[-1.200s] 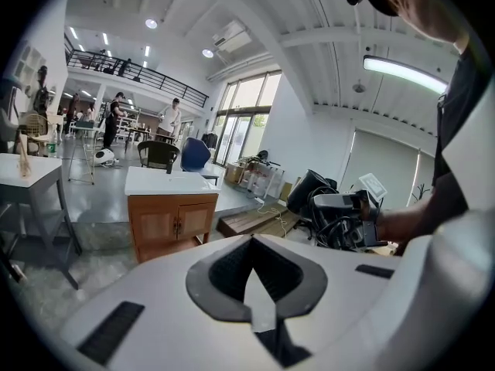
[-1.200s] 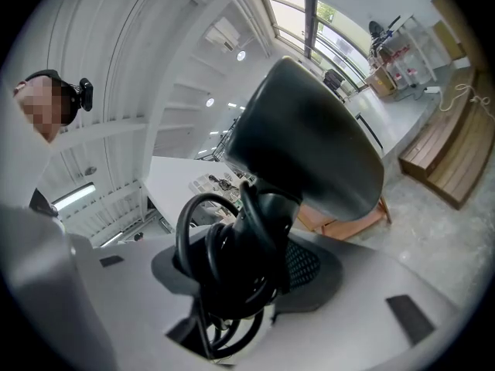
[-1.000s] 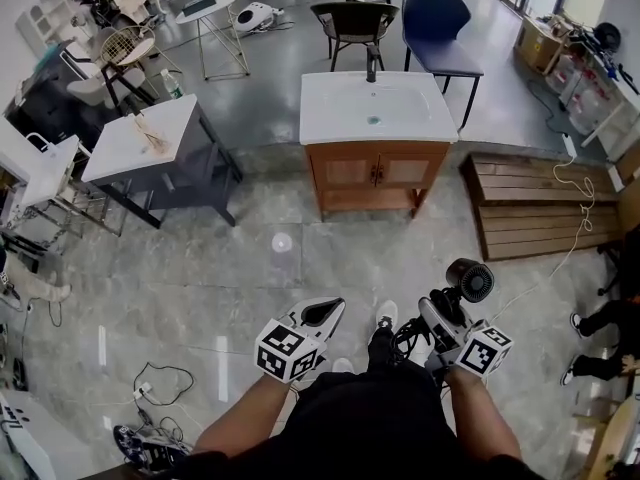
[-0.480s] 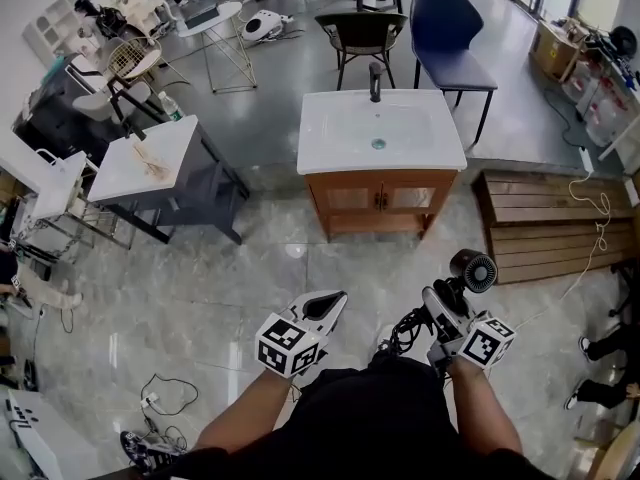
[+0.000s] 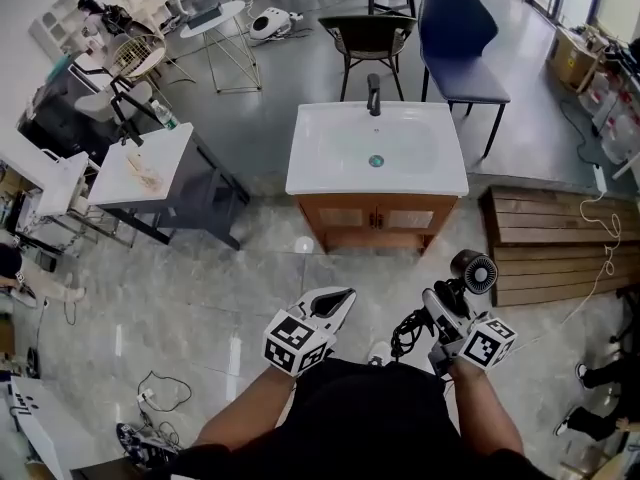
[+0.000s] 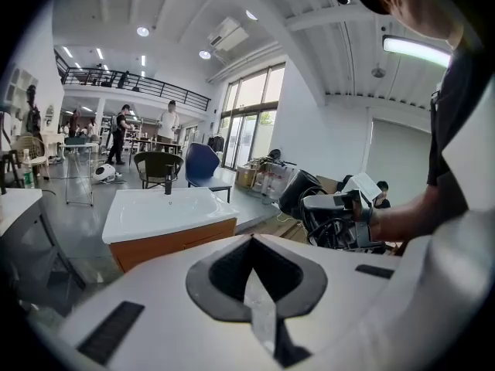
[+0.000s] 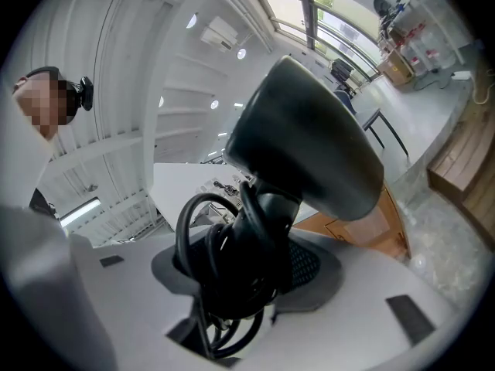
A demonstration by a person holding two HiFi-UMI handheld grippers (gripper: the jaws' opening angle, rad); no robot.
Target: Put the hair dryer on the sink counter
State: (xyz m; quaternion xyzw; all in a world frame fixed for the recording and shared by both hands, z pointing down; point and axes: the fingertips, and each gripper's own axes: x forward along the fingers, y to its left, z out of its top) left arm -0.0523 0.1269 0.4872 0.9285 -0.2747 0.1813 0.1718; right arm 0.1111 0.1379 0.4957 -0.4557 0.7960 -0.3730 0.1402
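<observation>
The fingers of your right gripper (image 5: 447, 313) grasp the hair dryer (image 5: 471, 271), well short of the sink table (image 5: 312, 173); the left gripper (image 5: 325, 310) is clenched, empty. Risk: the loose cord (image 5: 405, 333) loops may snag at set-down.

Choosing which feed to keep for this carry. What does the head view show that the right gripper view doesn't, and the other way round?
Head view only: the whole sink counter, its faucet, the left claw and the floor ahead. Right gripper view only: the dryer's handle and coiled cord gripped inside the right claw, plus the ceiling. Both: the hair dryer, that claw, and the wooden cabinet.
</observation>
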